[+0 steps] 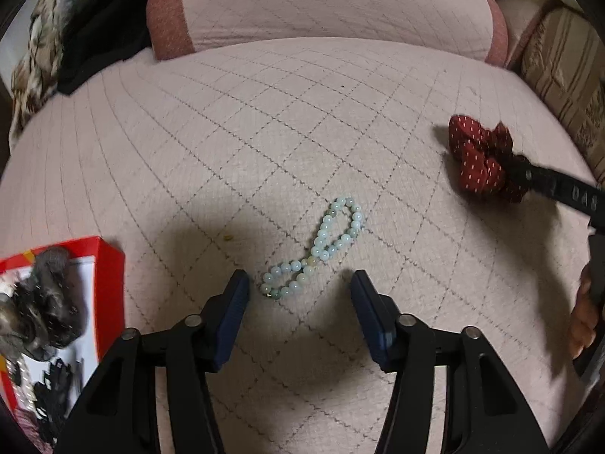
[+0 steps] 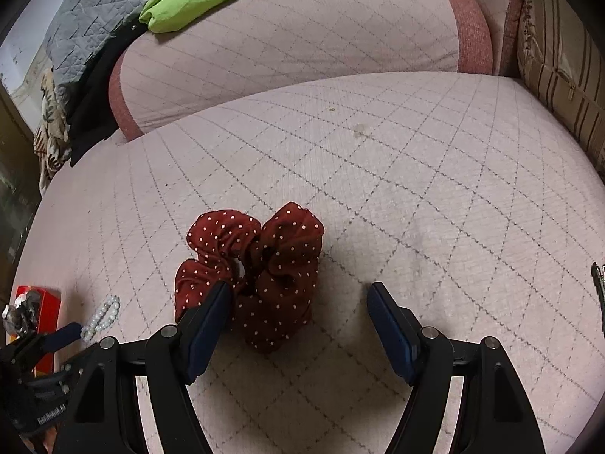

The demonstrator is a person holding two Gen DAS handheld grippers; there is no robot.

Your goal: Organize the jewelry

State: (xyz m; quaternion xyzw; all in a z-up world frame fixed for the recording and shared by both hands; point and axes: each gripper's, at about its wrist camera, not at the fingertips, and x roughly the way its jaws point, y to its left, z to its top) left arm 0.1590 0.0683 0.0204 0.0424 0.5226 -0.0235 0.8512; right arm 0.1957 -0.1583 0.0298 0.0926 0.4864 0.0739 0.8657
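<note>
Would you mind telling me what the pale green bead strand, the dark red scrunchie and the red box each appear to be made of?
Pale green bead strand: smooth, glossy round beads with tiny highlights, likely jade-like stone or glass; which one cannot be told.
Dark red scrunchie with white dots: thin matte woven fabric, gathered into soft ruffles.
Red box: looks like printed cardboard, with thin, straight walls and a white inside.

Dim, warm indoor light casts soft forward shadows (fisheye bends edges, dark vignetted corners), slightly soft focus.

Left tool (image 1: pixel 300 285) jaws spread wide, low over the surface, right tool (image 2: pixel 298 299) likewise wide apart
</note>
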